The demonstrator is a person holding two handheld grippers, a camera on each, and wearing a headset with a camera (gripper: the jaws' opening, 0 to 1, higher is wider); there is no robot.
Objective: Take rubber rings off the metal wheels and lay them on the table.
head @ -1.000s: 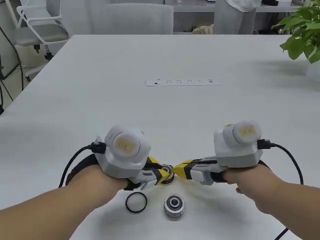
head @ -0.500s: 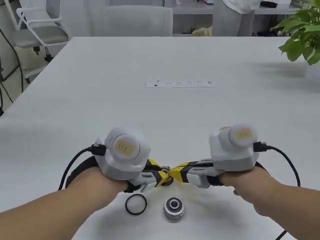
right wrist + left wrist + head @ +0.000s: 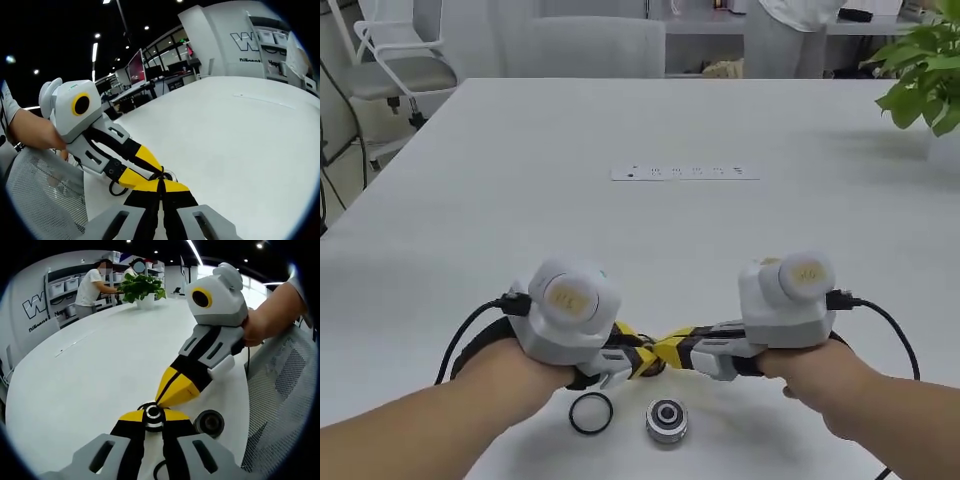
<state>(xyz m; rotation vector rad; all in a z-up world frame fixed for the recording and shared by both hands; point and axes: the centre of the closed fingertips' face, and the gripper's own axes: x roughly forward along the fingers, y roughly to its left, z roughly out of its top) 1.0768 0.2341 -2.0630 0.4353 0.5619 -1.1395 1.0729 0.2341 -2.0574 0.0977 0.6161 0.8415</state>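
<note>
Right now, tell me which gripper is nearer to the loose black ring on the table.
Left. The left gripper, clamped on a wheel, is just beyond the ring, its body nearly over it. The right gripper meets it from the other side, farther off.

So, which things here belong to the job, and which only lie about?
Job:
left gripper
right gripper
held wheel between them
rubber ring on the table
second wheel beside it

Lying about:
power strip
plant
chair

Your white table point(image 3: 520, 180) carries a black rubber ring point(image 3: 591, 412) beside a metal wheel point(image 3: 667, 419) near you, a power strip point(image 3: 684, 173) farther off
</note>
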